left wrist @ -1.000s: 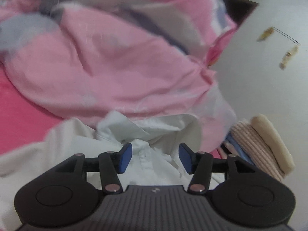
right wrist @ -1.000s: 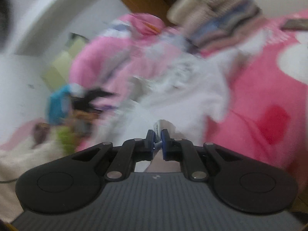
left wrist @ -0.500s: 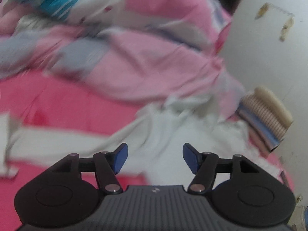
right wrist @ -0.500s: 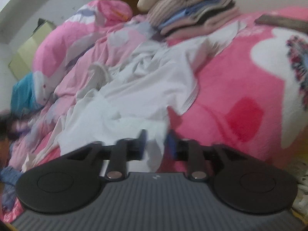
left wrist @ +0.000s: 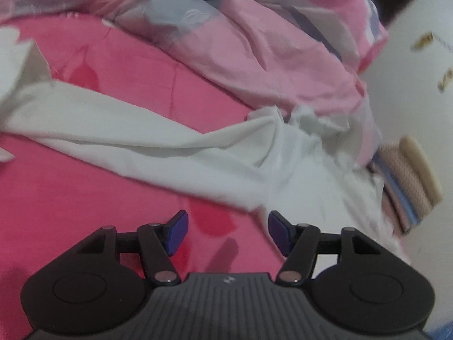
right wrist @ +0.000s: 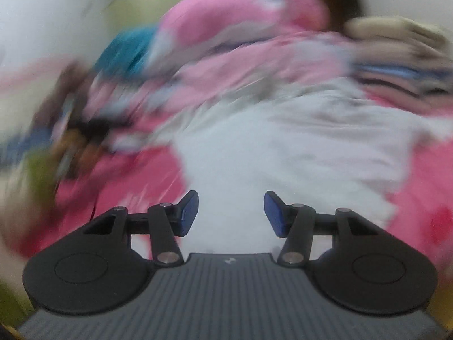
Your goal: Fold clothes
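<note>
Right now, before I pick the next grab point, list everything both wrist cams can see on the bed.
white garment: one, white, spread crumpled across the bed cover, long sleeve stretched to the left in the left wrist view
bed cover: one, bright pink with red patches, under the garment
duvet: one, pale pink with grey-blue patches, bunched behind the garment
folded stack: one pile, cream, striped beige and blue layers, far right by the wall
teal cloth: one, blurred, behind the duvet
left gripper: open, empty, above the bed cover by the garment's edge
right gripper: open, empty, over the garment
</note>
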Demonstrator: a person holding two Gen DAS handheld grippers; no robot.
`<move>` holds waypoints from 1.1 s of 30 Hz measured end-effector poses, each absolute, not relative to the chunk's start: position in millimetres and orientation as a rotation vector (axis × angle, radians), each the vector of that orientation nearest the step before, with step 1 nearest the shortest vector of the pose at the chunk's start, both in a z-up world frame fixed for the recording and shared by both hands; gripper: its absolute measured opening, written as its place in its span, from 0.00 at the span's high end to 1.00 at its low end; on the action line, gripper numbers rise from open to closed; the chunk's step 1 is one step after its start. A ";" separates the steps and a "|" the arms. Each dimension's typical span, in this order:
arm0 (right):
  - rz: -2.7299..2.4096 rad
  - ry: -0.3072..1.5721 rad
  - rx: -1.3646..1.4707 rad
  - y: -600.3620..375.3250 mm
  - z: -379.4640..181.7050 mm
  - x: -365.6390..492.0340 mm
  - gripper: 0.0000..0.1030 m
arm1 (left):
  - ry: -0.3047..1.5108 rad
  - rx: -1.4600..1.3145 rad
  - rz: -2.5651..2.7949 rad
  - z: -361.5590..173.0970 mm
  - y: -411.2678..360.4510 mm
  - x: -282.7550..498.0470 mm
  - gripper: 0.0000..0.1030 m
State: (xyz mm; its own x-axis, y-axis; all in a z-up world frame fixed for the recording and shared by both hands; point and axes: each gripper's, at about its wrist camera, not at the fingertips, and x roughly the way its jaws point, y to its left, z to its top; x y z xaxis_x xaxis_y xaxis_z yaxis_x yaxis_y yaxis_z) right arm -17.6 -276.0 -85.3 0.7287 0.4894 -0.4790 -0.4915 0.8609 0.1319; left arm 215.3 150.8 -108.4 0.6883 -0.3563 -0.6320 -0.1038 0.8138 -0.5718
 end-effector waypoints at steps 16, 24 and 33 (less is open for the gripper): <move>0.539 0.626 -0.467 -222.4 -110.6 -25.8 0.89 | 0.828 -0.530 -0.143 -118.1 97.6 231.6 0.65; 0.551 0.603 -0.459 -223.7 -106.3 -25.9 0.99 | 0.785 -0.395 -0.075 -112.4 69.9 232.2 0.99; 0.714 0.580 -0.344 -230.3 -78.9 -38.3 1.00 | 0.705 -0.320 -0.040 -70.4 91.2 200.9 0.99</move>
State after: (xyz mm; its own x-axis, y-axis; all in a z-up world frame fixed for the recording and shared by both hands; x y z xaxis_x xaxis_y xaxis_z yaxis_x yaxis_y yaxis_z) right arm -38.3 -230.3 -78.9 0.6098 0.5130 -0.6041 -0.6968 0.7102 -0.1003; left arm 200.9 91.2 -70.4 0.7628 -0.1433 -0.6306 -0.0715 0.9505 -0.3025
